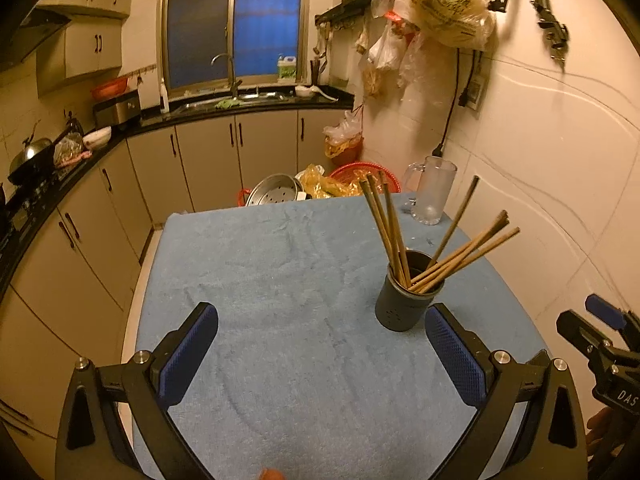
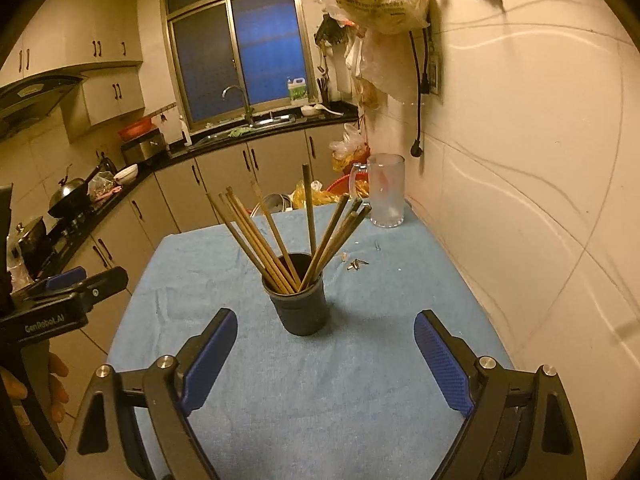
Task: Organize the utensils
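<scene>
A dark cylindrical holder (image 1: 404, 304) (image 2: 299, 300) stands on the blue cloth-covered table (image 1: 280, 280) (image 2: 360, 360). Several wooden chopsticks (image 1: 440, 256) (image 2: 276, 244) stand in it, fanned out. My left gripper (image 1: 322, 324) is open and empty, low over the cloth, with the holder just beyond its right finger. My right gripper (image 2: 326, 330) is open and empty, with the holder a little ahead, between its fingers. Each gripper shows at the edge of the other's view.
A frosted glass mug (image 1: 430, 190) (image 2: 386, 190) stands at the table's far right corner by the tiled wall. Small scraps (image 2: 357, 264) lie on the cloth behind the holder. Pots and baskets (image 1: 280, 194) sit on the floor beyond the table. Kitchen counters run along the left.
</scene>
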